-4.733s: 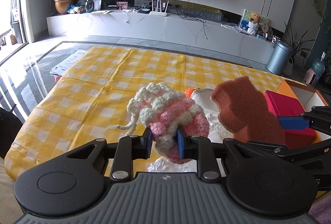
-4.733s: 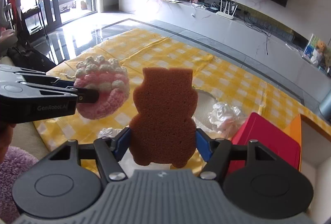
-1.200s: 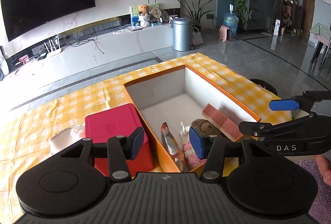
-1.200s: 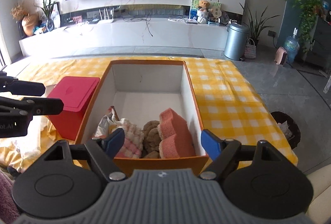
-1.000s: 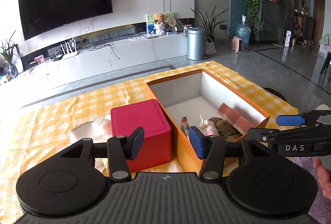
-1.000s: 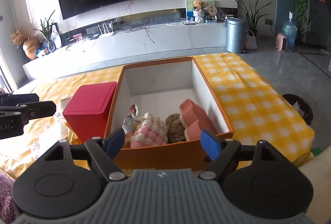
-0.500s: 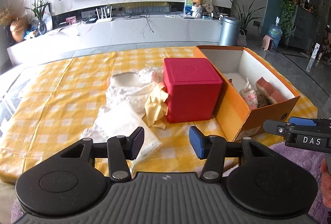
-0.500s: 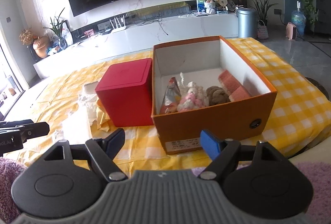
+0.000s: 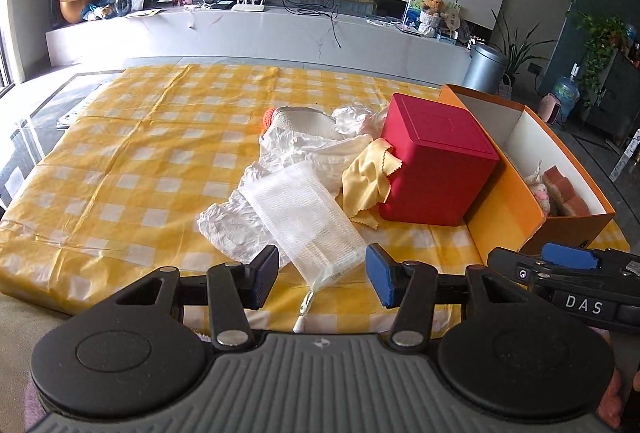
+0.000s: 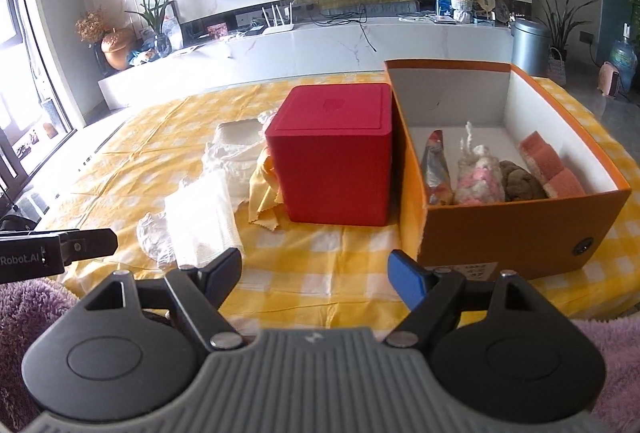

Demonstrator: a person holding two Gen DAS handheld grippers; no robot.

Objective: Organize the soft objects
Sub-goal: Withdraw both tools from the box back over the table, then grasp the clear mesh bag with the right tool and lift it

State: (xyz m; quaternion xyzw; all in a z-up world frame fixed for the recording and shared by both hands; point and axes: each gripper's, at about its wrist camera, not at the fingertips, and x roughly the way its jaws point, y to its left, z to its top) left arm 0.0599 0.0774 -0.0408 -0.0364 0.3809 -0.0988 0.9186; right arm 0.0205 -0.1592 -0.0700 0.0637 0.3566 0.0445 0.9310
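An orange cardboard box [image 10: 520, 233] stands at the table's right and holds a pink-and-white crochet pouch [image 10: 480, 181], a brown plush [image 10: 520, 185], an orange-pink sponge [image 10: 552, 169] and a foil packet [image 10: 438, 165]. The box also shows in the left wrist view [image 9: 508, 209]. My left gripper [image 9: 322, 279] is open and empty, low at the table's front edge, over a white mesh pouch [image 9: 308, 217]. My right gripper [image 10: 316, 277] is open and empty in front of the box and the red box [image 10: 336, 157].
A yellow checked cloth [image 9: 140, 153] covers the table. White plastic wrapping [image 9: 232, 221], a yellow cloth [image 9: 368, 177], a white knitted item [image 9: 300, 119] and the red box [image 9: 436, 161] lie mid-table. A TV console [image 9: 240, 29] stands beyond.
Both grippers have pulled back from the orange box toward the table's front edge. The left one has turned left, now facing the pile of wrapping and cloth. Both stay open and empty.
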